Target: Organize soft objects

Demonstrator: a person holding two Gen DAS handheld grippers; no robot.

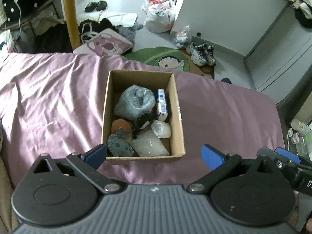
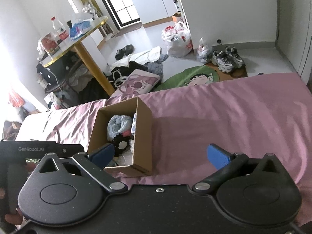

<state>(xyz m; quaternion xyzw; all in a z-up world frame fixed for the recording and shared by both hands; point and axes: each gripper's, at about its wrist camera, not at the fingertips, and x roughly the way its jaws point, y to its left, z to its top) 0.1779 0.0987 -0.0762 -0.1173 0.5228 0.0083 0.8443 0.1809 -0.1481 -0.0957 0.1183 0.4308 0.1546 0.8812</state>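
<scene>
An open cardboard box [image 1: 177,115] [image 2: 143,132] stands on a bed with a mauve sheet [image 1: 48,101] [image 2: 224,117]. Inside lie a rolled pale-blue fluffy cloth [image 1: 135,101] [image 2: 118,125], a black frilly item [image 1: 143,123] [image 2: 120,144], an orange and grey plush [image 1: 120,127], a grey plush [image 1: 119,146], clear plastic packets [image 1: 150,145] and a blue-and-white carton [image 1: 161,104]. My left gripper [image 1: 154,157] hovers open just before the box's near wall, holding nothing. My right gripper [image 2: 159,155] is open and empty to the box's right, with its left finger in front of the box's near corner.
Beyond the bed's far edge the floor holds a pink cushion [image 1: 108,44], a green cartoon mat [image 1: 167,58], sneakers [image 1: 202,53], plastic bags [image 1: 159,15] and dark clothes. A gold-legged table [image 2: 83,37] stands at the left. The sheet right of the box lies bare.
</scene>
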